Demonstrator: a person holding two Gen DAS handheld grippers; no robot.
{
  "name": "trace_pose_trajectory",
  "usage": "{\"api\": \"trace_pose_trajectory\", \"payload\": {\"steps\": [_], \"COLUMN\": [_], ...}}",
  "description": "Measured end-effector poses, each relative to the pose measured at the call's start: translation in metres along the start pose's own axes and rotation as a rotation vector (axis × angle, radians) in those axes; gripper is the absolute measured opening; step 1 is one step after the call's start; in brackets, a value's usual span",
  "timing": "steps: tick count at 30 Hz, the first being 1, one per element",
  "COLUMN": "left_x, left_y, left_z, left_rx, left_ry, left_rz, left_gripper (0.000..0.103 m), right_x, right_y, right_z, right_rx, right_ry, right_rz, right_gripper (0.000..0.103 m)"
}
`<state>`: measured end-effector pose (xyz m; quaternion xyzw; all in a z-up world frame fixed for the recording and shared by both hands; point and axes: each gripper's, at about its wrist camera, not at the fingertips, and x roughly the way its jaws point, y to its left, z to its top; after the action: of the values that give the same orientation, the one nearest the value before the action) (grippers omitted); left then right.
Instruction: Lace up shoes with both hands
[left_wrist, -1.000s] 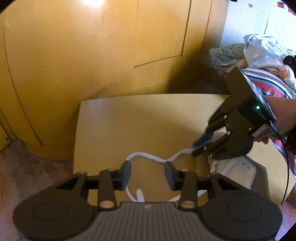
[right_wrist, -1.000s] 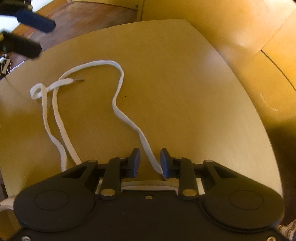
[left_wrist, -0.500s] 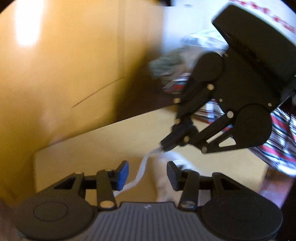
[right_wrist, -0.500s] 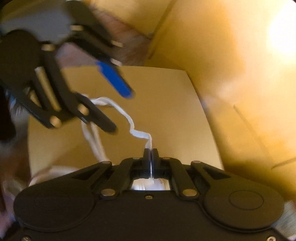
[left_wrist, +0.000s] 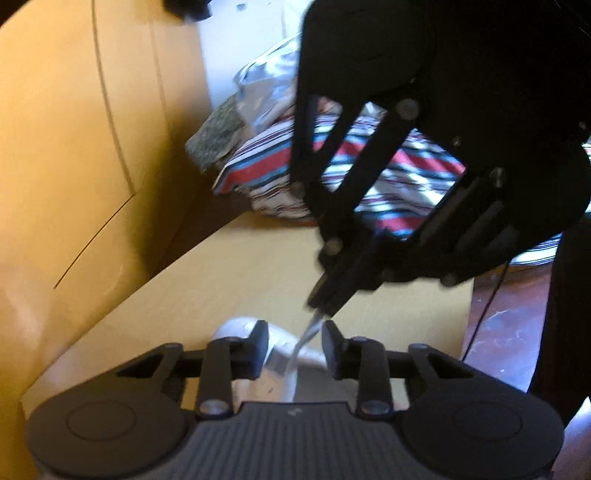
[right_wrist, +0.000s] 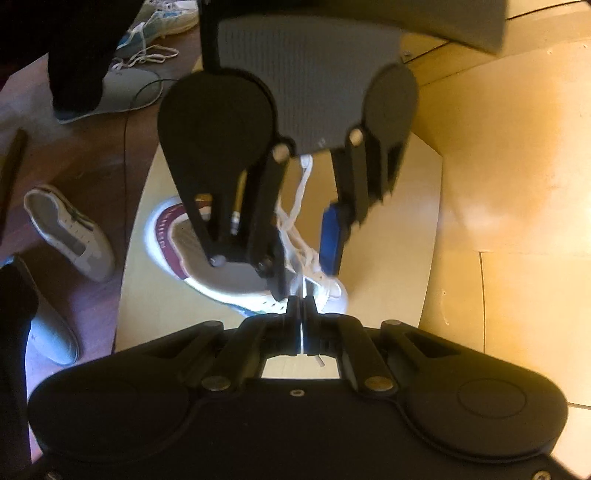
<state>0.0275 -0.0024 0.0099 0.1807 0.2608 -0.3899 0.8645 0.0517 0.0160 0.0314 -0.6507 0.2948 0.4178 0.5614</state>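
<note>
A white shoe (right_wrist: 166, 236) with a maroon-trimmed collar lies on the small wooden table (right_wrist: 391, 258). Its white lace (right_wrist: 295, 206) runs up from the eyelets. My right gripper (right_wrist: 302, 306) is shut on the lace, pinching it above the shoe. In the left wrist view, the right gripper (left_wrist: 321, 302) hangs just ahead with the lace (left_wrist: 299, 354) dropping from its tip. The left gripper (left_wrist: 293, 334) faces it, its jaws closing around that strand but still apart. The pads are not pressing on the lace. The shoe's toe (left_wrist: 236, 328) shows behind the left fingers.
Other shoes lie on the dark floor left of the table (right_wrist: 70, 236), (right_wrist: 129, 85). A person's dark trouser leg (right_wrist: 74, 55) stands there. A striped cloth pile (left_wrist: 269, 173) sits beyond the table, and yellow wooden cabinet panels (left_wrist: 74, 147) are alongside.
The right gripper closed on the lace, lifted it off the table and rolled over the shoe. The left gripper swung to face it, and the lace now passes between its fingers.
</note>
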Motion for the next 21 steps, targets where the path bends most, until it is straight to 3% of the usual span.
{"api": "trace_pose_trajectory", "payload": {"steps": [3, 4, 5, 7, 9, 12, 16, 18, 21], "left_x": [-0.004, -0.004, -0.004, -0.004, -0.003, 0.004, 0.011, 0.011, 0.019], "left_y": [0.005, 0.007, 0.010, 0.015, 0.016, 0.016, 0.026, 0.029, 0.029], "left_z": [0.002, 0.001, 0.000, -0.002, -0.004, -0.009, -0.010, -0.007, -0.007], "left_rx": [-0.049, -0.064, -0.075, -0.098, -0.105, -0.117, -0.153, -0.172, -0.166], "left_ry": [-0.015, -0.013, -0.012, -0.017, -0.018, -0.001, 0.007, 0.004, 0.010], "left_rz": [0.037, 0.047, 0.057, 0.076, 0.090, 0.112, 0.112, 0.106, 0.105], "left_gripper": [0.001, 0.001, 0.001, 0.001, 0.001, 0.001, 0.001, 0.001, 0.001], "right_x": [-0.004, -0.008, -0.010, -0.013, -0.014, 0.000, 0.026, 0.039, 0.058], "right_y": [-0.009, -0.012, -0.014, -0.014, -0.016, -0.011, 0.013, 0.024, 0.041], "right_z": [0.002, -0.010, -0.022, -0.047, -0.067, -0.132, -0.159, -0.169, -0.163], "right_rx": [0.058, 0.123, 0.232, 0.438, 0.623, 1.222, 1.434, 1.552, 1.618], "right_ry": [-0.024, -0.050, -0.073, -0.133, -0.198, -0.474, -0.620, -0.722, -0.818], "right_rz": [-0.037, -0.062, -0.074, -0.096, -0.091, 0.032, 0.012, 0.060, 0.098], "right_gripper": [0.004, 0.010, 0.024, 0.037, 0.037, 0.036, 0.036, 0.036, 0.036]}}
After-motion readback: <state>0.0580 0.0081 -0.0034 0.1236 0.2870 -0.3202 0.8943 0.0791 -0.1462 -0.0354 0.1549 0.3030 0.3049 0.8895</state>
